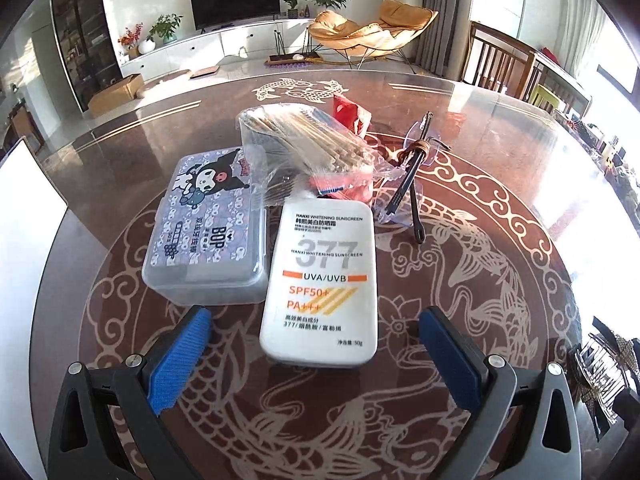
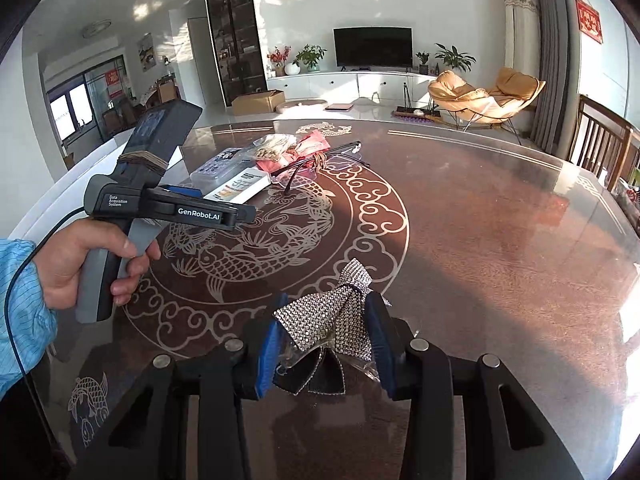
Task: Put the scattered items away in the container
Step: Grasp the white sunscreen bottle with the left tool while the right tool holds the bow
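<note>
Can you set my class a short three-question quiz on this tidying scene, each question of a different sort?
1. True or false: the left gripper has its jaws shut on the white sunscreen bottle.
2. Multiple choice: what is between the right gripper's jaws? A) the glasses B) the rhinestone bow C) the packet of sticks
3. Short answer: which item lies right beside the sunscreen bottle, on its left in the left wrist view?

Key
1. False: the jaws stand open, with the bottle lying on the table ahead of them.
2. B, the rhinestone bow.
3. The clear plastic box with the cartoon lid.
</note>
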The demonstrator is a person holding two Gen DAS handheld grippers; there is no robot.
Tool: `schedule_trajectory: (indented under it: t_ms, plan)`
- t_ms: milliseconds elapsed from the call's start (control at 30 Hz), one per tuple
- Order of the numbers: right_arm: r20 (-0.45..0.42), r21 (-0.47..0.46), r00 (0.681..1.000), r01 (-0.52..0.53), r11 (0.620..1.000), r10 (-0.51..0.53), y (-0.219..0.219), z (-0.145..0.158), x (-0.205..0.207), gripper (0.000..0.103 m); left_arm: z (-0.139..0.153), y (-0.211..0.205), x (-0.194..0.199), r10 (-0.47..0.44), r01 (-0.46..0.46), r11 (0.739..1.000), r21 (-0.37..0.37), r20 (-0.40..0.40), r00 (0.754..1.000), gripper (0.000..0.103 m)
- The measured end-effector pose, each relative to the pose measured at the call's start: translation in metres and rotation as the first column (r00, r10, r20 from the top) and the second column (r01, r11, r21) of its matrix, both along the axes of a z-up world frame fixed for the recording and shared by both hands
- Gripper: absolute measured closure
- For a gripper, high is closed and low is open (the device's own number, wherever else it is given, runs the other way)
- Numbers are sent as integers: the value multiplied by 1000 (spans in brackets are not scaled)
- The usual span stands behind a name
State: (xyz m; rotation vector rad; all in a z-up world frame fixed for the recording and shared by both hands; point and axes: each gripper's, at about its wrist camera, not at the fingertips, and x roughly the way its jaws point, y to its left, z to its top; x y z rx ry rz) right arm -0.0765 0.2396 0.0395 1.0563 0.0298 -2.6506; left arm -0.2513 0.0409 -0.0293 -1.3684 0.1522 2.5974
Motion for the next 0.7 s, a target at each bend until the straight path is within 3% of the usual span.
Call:
schedule_trajectory:
  t_ms: [33, 67, 100, 267, 467, 533, 567, 600, 633, 667, 700]
  plan:
    - [1, -1, 1000, 1, 1000, -1, 1, -1, 0, 62, 2, 0, -1, 6, -6, 1000, 3, -19, 1000, 7]
    - [2, -5, 1000, 3, 1000, -3, 2, -1, 1, 62, 5, -1, 1, 15, -14, 1000, 7, -46, 999, 38]
    - [3, -8, 1000, 6, 1000, -6, 3, -1, 1, 62, 7, -2, 1, 27, -26, 1000, 14, -55, 998, 53]
    - [-12, -16, 1000, -19, 1000, 19, 0, -2, 6, 62, 7, -13, 30, 59, -56, 996, 62, -48, 997, 53]
    - [-47, -86, 984, -173, 981, 169, -34, -2, 25, 61, 3, -65, 152, 111, -111, 994, 2, -72, 991, 52]
    - [-50, -56, 985, -167, 984, 164, -46, -6, 27, 52, 2, -81, 172, 140, -140, 990, 9, -71, 988, 52]
    - [-47, -34, 987, -154, 987, 152, -51, -8, 26, 37, 2, -86, 175, 149, -149, 989, 10, -70, 986, 51]
    - [-53, -9, 990, -134, 991, 134, -55, -9, 27, 31, 2, -88, 177, 154, -154, 988, 12, -68, 986, 47]
    - [-64, 12, 992, -113, 994, 113, -57, -8, 28, 31, 1, -89, 177, 160, -160, 987, 9, -65, 985, 43]
    - [-74, 23, 993, -95, 995, 97, -57, -7, 31, 31, 0, -89, 176, 168, -168, 986, -1, -60, 984, 29]
    - [-82, 31, 993, -81, 996, 83, -55, -6, 34, 30, -1, -90, 174, 176, -177, 984, -4, -55, 983, 24]
